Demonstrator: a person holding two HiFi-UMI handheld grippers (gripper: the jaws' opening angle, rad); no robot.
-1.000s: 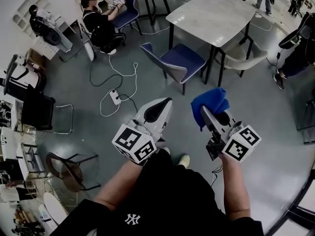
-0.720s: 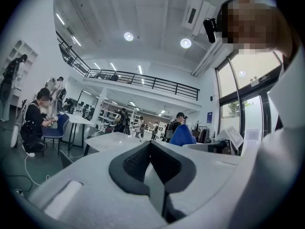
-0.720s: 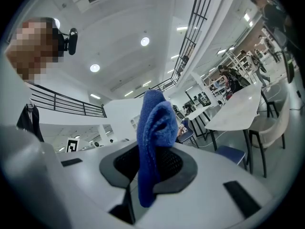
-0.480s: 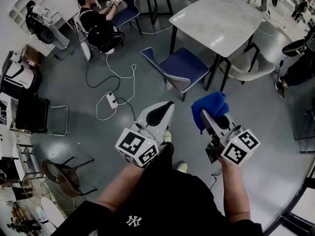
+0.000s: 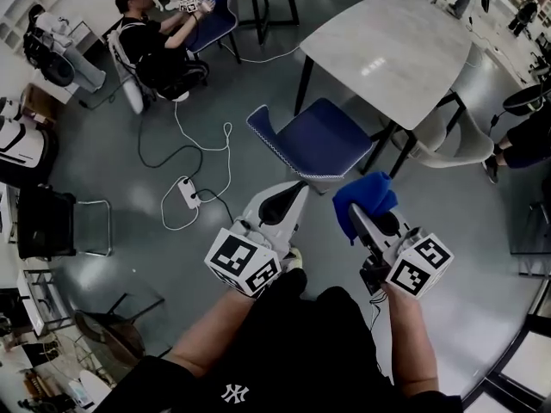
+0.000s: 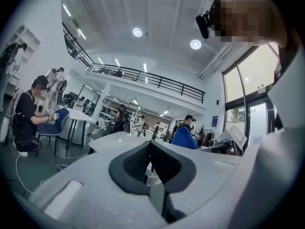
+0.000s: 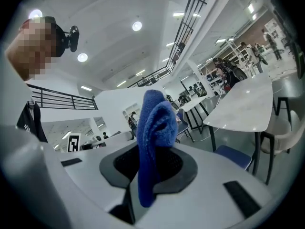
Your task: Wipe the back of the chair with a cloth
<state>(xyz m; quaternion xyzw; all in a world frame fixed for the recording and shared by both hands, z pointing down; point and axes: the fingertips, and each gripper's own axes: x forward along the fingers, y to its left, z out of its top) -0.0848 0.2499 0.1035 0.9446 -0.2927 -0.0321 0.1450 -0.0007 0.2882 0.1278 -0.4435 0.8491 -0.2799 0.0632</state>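
the blue cloth (image 5: 367, 196) is pinched in the right gripper (image 5: 362, 215). its two jaws are closed on the cloth, and the cloth sticks up out of them in a soft folded lump. in the right gripper view the cloth (image 7: 155, 132) stands right in the middle, between the dark pads of the right gripper (image 7: 148, 168).

the blue chair (image 5: 317, 138) stands on the grey floor (image 5: 129, 157) in front of the person, next to a leg of the white table (image 5: 398, 43). the cloth is up in the air, near the chair but not on it.

the left gripper (image 5: 294, 189) is held beside the right one, a little apart. its jaws are pressed together and there is nothing in them. the left gripper view shows the same, with the left gripper (image 6: 151, 152) closed on itself.

a pale chair (image 5: 448, 143) stands at the other side of the table. a white plug box (image 5: 187, 193) with a white cord (image 5: 191, 134) lies on the floor. farther back, a person in black (image 5: 148, 43) sits on another blue chair (image 5: 213, 9).
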